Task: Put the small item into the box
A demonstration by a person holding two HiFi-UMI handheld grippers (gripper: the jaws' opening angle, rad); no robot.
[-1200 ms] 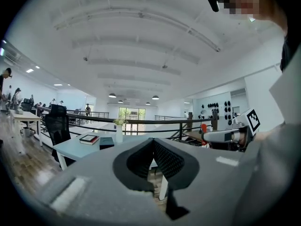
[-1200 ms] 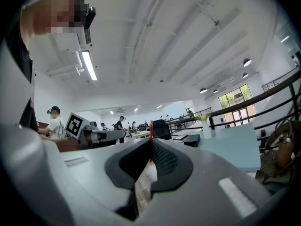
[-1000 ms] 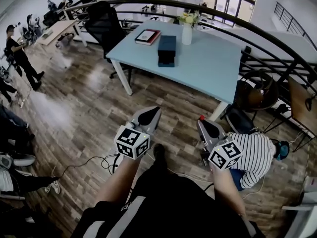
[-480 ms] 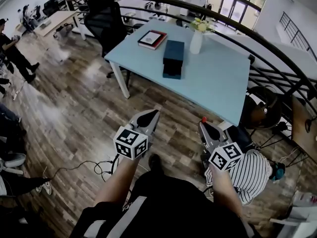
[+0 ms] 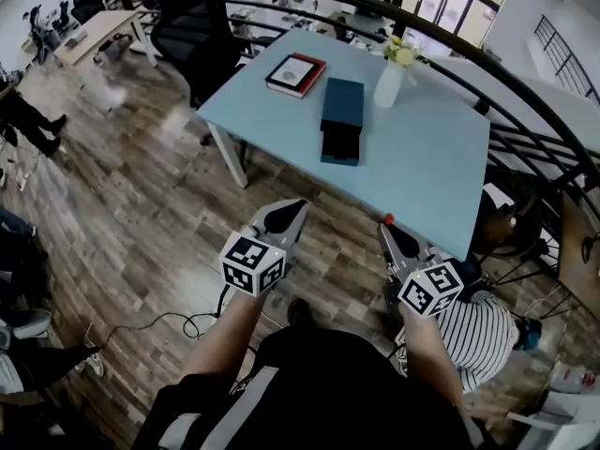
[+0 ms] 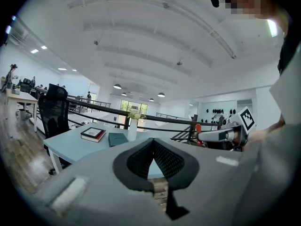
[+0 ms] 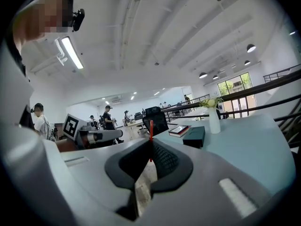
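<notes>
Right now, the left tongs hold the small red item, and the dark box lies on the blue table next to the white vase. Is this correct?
Not quite. The right tongs hold the small red item, as the right gripper view shows; the left tongs are shut on nothing. The dark box does lie on the blue table next to the white vase.

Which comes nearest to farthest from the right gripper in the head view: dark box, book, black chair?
1. The dark box, middle of the table, ahead of the right gripper.
2. The book, at its far left corner.
3. The black chair, beyond that corner, farther left.
</notes>
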